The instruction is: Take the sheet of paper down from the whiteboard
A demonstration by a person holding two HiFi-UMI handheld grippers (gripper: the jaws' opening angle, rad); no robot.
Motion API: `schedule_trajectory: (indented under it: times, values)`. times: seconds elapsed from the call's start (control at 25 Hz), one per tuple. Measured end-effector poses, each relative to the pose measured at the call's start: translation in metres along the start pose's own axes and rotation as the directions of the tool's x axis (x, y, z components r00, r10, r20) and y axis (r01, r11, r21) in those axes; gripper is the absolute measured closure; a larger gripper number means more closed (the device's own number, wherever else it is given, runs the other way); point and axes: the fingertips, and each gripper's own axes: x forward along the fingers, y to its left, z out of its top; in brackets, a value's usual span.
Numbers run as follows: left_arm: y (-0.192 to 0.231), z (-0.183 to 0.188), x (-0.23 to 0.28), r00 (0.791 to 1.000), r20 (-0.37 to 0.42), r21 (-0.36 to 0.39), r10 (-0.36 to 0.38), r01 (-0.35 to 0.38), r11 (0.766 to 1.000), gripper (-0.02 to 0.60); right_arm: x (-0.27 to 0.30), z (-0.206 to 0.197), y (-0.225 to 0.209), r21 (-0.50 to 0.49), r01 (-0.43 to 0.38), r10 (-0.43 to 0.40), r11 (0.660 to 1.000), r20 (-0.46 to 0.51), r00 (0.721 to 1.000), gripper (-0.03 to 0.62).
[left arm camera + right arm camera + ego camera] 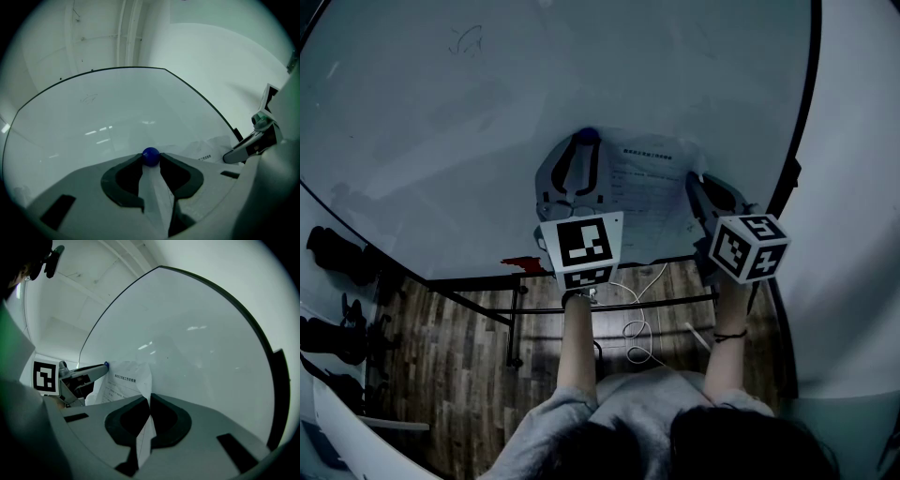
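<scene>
Two grippers are gripping at a paper on the whiteboard.
The large whiteboard [487, 122] is standing over a dark wooden floor [459, 356]. The sheet of paper [652, 202] is lying against the board's lower middle, between the two grippers. The right gripper [150, 401] is pinching the sheet's right edge, jaws closed on it. The left gripper [151, 160] is clamping the blue magnet [150, 153] at the sheet's top left corner.

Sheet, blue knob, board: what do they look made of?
Sheet: thin white paper, matte; it creases and carries print.
Blue knob: smooth ball with a slight sheen, probably plastic, likely a magnet cap.
Board: hard glossy white surface that reflects ceiling lights; coated metal or glass, can't tell.
</scene>
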Motion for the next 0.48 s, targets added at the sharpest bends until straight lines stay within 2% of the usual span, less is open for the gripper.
schedule_trajectory:
  times: [0.32, 0.48]
  values:
    - [0.000, 0.000, 0.000, 1.000, 0.006, -0.008, 0.006, -0.006, 1.000, 0.472, -0.011, -0.003, -0.019, 0.000, 0.070, -0.070, 0.998, -0.011, 0.997, 0.593]
    - [0.001, 0.000, 0.000, 1.000, 0.008, -0.014, 0.014, -0.014, 1.000, 0.472, -0.015, -0.001, -0.023, 0.008, 0.076, -0.076, 0.997, -0.001, 0.997, 0.593]
